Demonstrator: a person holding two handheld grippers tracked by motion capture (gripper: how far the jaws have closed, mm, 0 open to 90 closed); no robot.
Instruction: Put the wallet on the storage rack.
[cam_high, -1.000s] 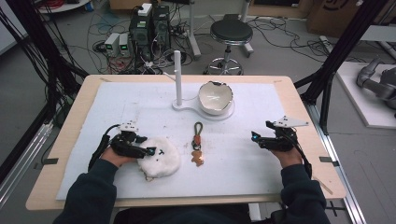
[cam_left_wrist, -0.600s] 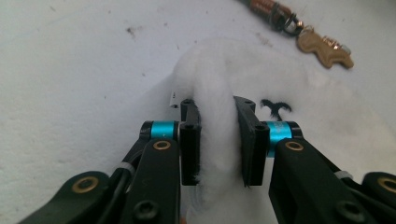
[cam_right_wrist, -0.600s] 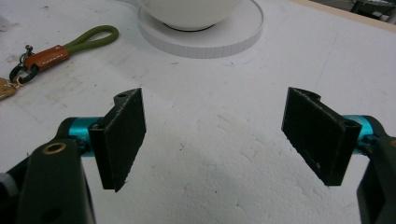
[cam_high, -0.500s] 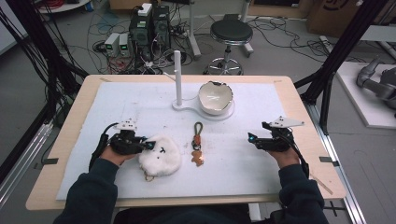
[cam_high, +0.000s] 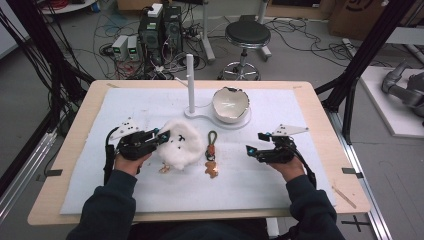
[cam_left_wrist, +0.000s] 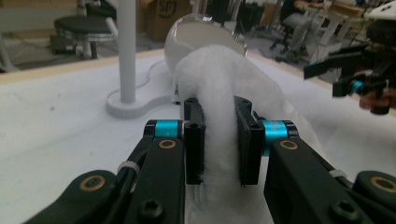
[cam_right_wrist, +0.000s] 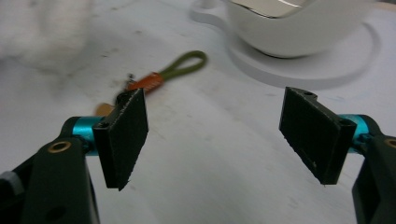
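A white fluffy plush toy (cam_high: 179, 142) hangs at the left middle of the white mat (cam_high: 300, 115), raised off it. My left gripper (cam_high: 161, 136) is shut on its left side. In the left gripper view the pads (cam_left_wrist: 194, 140) squeeze the white fur (cam_left_wrist: 219, 88) between them. A keychain (cam_high: 212, 152) with an olive loop and an orange tag lies flat at the centre. My right gripper (cam_high: 254, 145) stands open to its right, pointing left at it, with nothing between its fingers. In the right gripper view the keychain (cam_right_wrist: 163, 74) lies ahead of the wide jaws (cam_right_wrist: 215, 135).
A white bowl (cam_high: 230, 104) rests on a white base with an upright post (cam_high: 190, 82) at the back of the mat. The wooden table's edge (cam_high: 345, 190) frames the mat. Cables, computer boxes and a stool (cam_high: 247, 35) stand on the floor behind.
The left gripper has closed on the plush and lifted it, carrying it away from the front edge. The right gripper has slid left toward the keychain.
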